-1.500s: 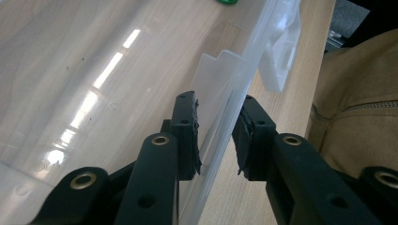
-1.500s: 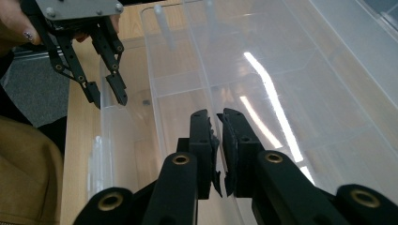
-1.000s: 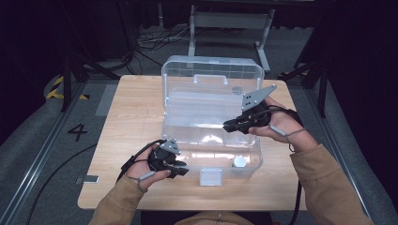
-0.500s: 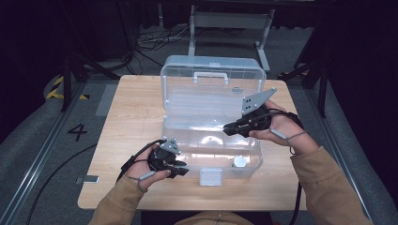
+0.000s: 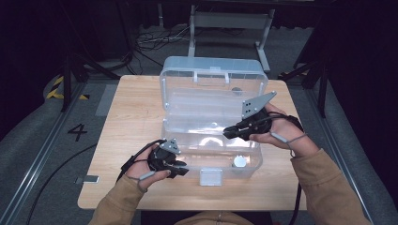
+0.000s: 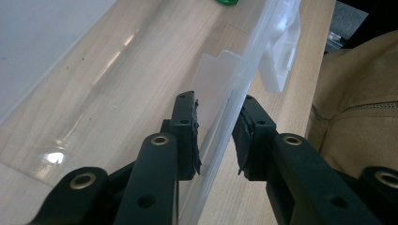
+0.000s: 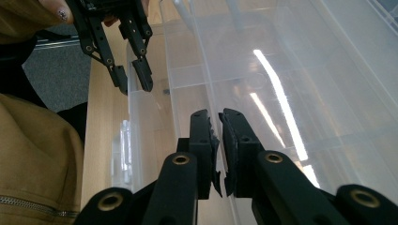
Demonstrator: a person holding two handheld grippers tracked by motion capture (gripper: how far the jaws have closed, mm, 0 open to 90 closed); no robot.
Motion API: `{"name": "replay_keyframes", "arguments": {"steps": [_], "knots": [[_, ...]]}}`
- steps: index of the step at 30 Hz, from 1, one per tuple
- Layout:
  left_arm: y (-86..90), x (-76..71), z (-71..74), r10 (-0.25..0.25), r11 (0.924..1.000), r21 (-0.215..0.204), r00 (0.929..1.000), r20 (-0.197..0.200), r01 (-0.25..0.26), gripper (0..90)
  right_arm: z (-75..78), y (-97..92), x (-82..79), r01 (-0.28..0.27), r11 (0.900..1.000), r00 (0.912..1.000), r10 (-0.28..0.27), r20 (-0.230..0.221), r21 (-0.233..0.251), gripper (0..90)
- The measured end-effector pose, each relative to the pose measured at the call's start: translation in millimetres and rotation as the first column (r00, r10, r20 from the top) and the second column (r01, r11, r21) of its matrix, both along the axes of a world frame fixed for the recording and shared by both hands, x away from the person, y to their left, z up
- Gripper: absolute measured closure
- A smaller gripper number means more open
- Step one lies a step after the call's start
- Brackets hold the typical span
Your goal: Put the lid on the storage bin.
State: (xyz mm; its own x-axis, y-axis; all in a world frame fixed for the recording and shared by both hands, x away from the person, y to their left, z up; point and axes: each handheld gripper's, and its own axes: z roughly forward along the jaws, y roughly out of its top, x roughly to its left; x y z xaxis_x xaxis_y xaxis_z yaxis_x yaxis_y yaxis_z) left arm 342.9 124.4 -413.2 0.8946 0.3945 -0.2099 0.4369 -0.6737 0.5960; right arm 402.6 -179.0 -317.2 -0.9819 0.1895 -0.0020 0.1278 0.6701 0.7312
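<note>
A clear plastic box (image 5: 164, 96) stands on the wooden table (image 5: 126, 117) with its lid (image 5: 212, 65) tipped back. My left gripper (image 5: 184, 169) is at the box's near left corner. In the left gripper view its jaws (image 6: 218, 101) straddle the clear front wall (image 6: 246, 61), with the pads against both faces. My right gripper (image 5: 226, 132) reaches into the box from the right. Its jaws (image 7: 216, 115) are almost together, pinching a thin clear inner wall (image 7: 185, 70). The left gripper (image 7: 133, 82) is also in the right gripper view, astride the front wall.
A white latch (image 5: 210, 176) hangs on the box's front. A small round pale piece (image 5: 241, 162) lies inside near the front right, and something green (image 6: 228, 2) lies farther along. A metal frame (image 5: 230, 21) and cables stand behind the table.
The right gripper has shifted slightly nearer the person and lower over the box. The left gripper and the box have stayed put.
</note>
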Motion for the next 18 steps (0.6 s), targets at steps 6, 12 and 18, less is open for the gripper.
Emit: {"name": "replay_keyframes", "arguments": {"steps": [6,12,18], "knots": [[0.1,0.2,0.1,-0.002,1.0,0.002,1.0,0.0,0.002,72.0,-1.0,0.6,-2.4,-0.009,0.9999,1.0,0.009,0.003,-0.008,83.1],[0.2,0.3,0.1,-0.004,1.0,0.001,1.0,0.0,0.004,72.0,-2.3,0.6,-5.0,-0.011,0.9999,0.9999,0.011,0.006,-0.009,83.1],[0.2,0.3,0.1,-0.004,1.0,0.002,1.0,0.0,0.004,71.9,-3.4,0.6,-6.9,-0.015,0.9998,0.9999,0.015,0.005,-0.013,83.2]]}}
